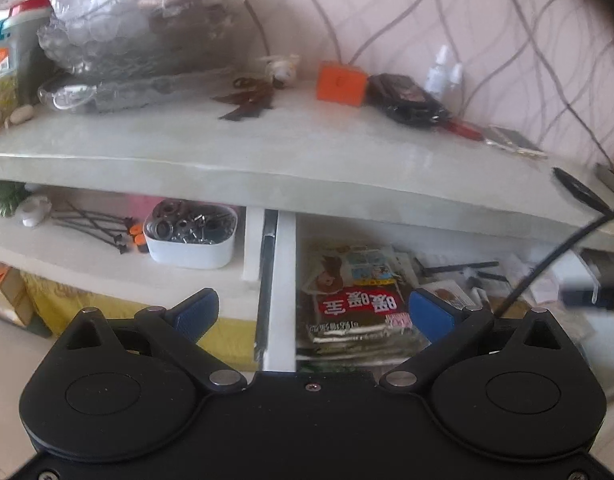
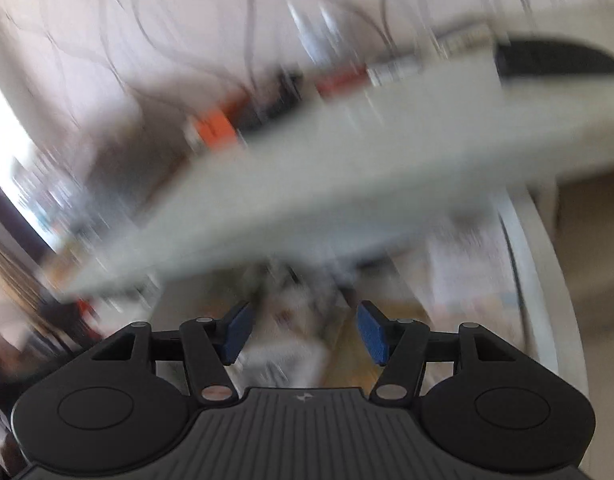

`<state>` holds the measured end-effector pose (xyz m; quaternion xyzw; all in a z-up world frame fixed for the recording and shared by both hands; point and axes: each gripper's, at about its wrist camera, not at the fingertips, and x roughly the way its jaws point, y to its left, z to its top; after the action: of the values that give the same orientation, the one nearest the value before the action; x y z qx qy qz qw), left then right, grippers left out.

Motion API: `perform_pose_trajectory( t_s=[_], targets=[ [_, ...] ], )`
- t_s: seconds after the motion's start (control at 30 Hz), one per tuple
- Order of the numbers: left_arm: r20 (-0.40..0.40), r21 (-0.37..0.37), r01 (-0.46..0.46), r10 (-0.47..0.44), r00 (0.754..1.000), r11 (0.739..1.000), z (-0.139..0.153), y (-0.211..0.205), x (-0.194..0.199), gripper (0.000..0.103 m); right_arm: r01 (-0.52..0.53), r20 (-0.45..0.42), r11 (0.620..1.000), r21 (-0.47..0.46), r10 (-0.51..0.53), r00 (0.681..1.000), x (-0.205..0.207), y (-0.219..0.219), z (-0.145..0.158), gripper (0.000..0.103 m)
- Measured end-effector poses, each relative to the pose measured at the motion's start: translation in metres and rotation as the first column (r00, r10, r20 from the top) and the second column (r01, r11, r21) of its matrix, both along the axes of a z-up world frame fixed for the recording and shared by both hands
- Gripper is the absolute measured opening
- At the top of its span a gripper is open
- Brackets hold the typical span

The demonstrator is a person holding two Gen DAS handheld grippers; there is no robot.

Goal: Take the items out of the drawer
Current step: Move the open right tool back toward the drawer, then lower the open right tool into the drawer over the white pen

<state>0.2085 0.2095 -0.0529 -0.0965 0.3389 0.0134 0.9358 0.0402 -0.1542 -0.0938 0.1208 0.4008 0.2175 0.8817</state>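
Observation:
In the left wrist view an open drawer [image 1: 285, 280] under a pale tabletop [image 1: 267, 148] holds a dark packet with a red label [image 1: 359, 312], a printed packet [image 1: 347, 268] and loose papers. My left gripper [image 1: 313, 312] hangs above the drawer's left wall, open wide, with nothing between its blue pads. The right wrist view is badly smeared. There my right gripper [image 2: 304, 334] is open over blurred drawer contents [image 2: 291, 320], and nothing shows between its pads.
A white tub of metal washers [image 1: 191, 236] and black cable ties [image 1: 91, 224] lie in the left compartment. On top stand bubble wrap [image 1: 139, 28], an orange box [image 1: 341, 82], a black pouch [image 1: 407, 98] and dropper bottles [image 1: 443, 68]. A black cable [image 1: 547, 256] crosses the drawer's right side.

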Motion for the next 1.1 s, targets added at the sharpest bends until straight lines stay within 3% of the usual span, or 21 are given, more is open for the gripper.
perform_pose_trajectory(
  t_s=[0.07, 0.13, 0.17, 0.43, 0.57, 0.7, 0.83, 0.87, 1.0, 1.1],
  targets=[
    [-0.004, -0.071, -0.019, 0.019, 1.0, 0.997, -0.001, 0.003, 0.0, 0.103, -0.079, -0.032, 0.991, -0.104, 0.076, 0.997, 0.005, 0.019, -0.005, 0.057],
    [0.0, -0.126, -0.047, 0.048, 0.999, 0.991, -0.001, 0.005, 0.001, 0.103, -0.121, -0.062, 0.981, -0.153, 0.113, 0.992, 0.013, 0.034, -0.01, 0.056],
    [0.001, -0.145, -0.062, 0.063, 0.998, 0.987, -0.002, 0.006, 0.001, 0.103, -0.147, -0.095, 0.976, -0.159, 0.134, 0.987, 0.016, 0.041, -0.013, 0.05],
    [-0.044, -0.187, -0.181, 0.175, 0.984, 0.966, -0.011, 0.029, -0.001, 0.103, -0.208, -0.237, 0.956, -0.208, 0.157, 0.959, 0.025, 0.067, -0.027, 0.047],
    [-0.054, -0.209, -0.222, 0.216, 0.975, 0.952, -0.014, 0.044, -0.005, 0.103, -0.246, -0.214, 0.916, -0.317, 0.184, 0.959, 0.025, 0.09, -0.029, 0.047],
    [-0.053, -0.238, -0.234, 0.228, 0.972, 0.942, -0.014, 0.056, -0.009, 0.103, -0.31, -0.18, 0.831, -0.463, 0.255, 0.95, 0.02, 0.115, -0.033, 0.047],
    [-0.055, -0.251, -0.242, 0.236, 0.97, 0.937, -0.017, 0.065, -0.018, 0.103, -0.391, -0.193, 0.693, -0.606, 0.349, 0.917, 0.012, 0.125, -0.037, 0.036],
    [-0.057, -0.251, -0.244, 0.238, 0.97, 0.936, -0.019, 0.068, -0.02, 0.103, -0.398, -0.209, 0.673, -0.623, 0.347, 0.914, 0.013, 0.121, -0.038, 0.029],
    [-0.071, -0.257, -0.252, 0.241, 0.968, 0.933, -0.024, 0.076, -0.025, 0.103, -0.363, -0.248, 0.767, -0.528, 0.269, 0.93, 0.025, 0.089, -0.031, 0.028],
    [-0.078, -0.265, -0.243, 0.231, 0.97, 0.933, -0.026, 0.077, -0.021, 0.103, -0.343, -0.218, 0.79, -0.508, 0.267, 0.939, 0.021, 0.087, -0.028, 0.019]
  ],
)
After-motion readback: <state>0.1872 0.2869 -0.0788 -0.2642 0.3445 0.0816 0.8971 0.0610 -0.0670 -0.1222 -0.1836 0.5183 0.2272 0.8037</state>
